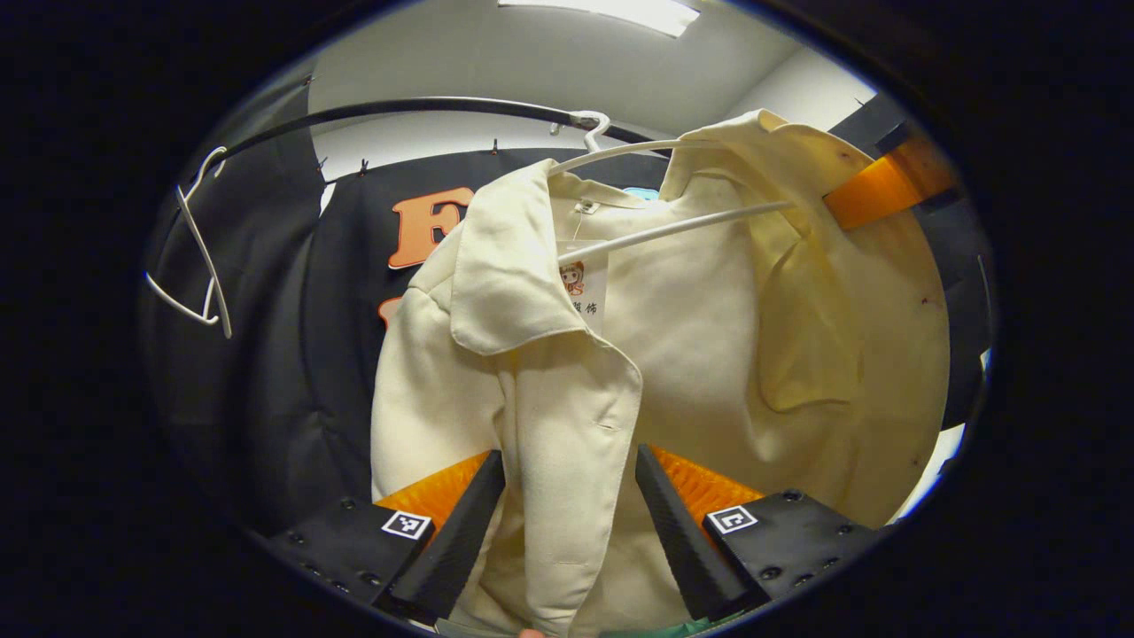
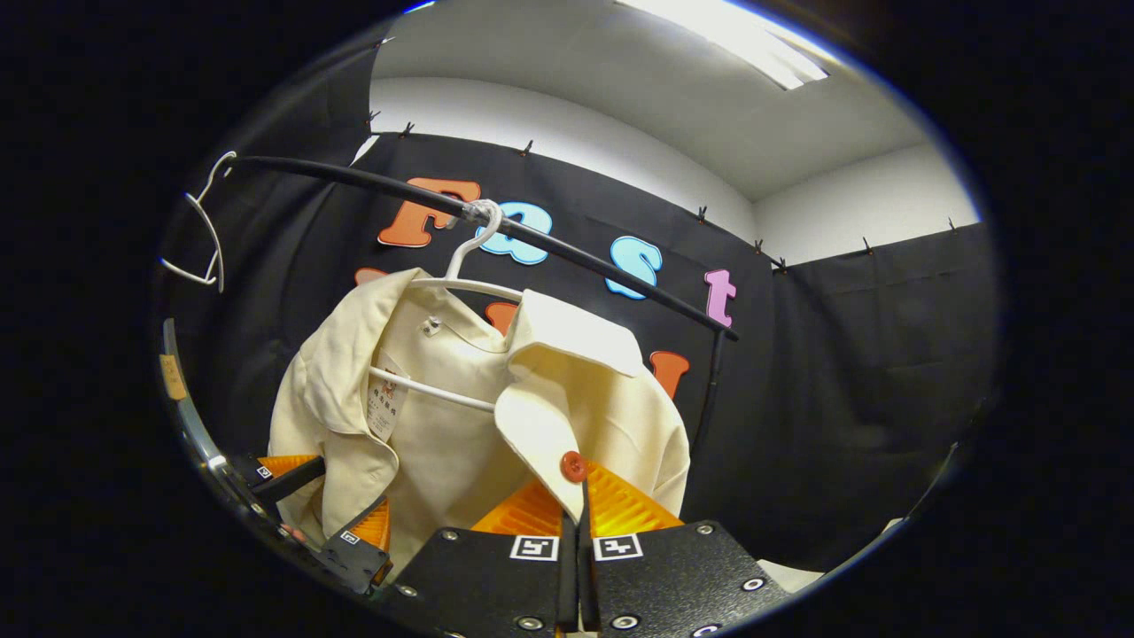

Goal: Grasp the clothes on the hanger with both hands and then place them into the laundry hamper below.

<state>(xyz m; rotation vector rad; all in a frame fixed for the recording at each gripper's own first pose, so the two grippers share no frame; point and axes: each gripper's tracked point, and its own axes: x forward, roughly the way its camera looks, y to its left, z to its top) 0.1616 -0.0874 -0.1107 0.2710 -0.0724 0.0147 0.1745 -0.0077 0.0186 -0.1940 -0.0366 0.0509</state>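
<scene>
Two grippers are on the cream jacket (image 1: 709, 354), one at each front edge. Your left gripper (image 1: 570, 523) has its fingers (image 1: 452, 540) spread apart, with the jacket's left front panel hanging down between them; neither finger presses on the cloth that you can see. Your right gripper (image 2: 576, 509) has its fingers drawn together, with the edge of the other front panel pinched between them just below a red button (image 2: 573, 466). In the left gripper view, your right gripper's orange finger shows at the upper right, against the jacket's shoulder. In the right gripper view, your left gripper sits at the lower left, fingers apart at the jacket's hem side.

The jacket hangs on a white hanger (image 2: 461, 266), collar open, a label (image 1: 585, 288) showing inside the neck. The hanger hooks over a black rail (image 2: 567, 252). A second, bare white hanger (image 2: 202, 235) hangs at the rail's far end.
</scene>
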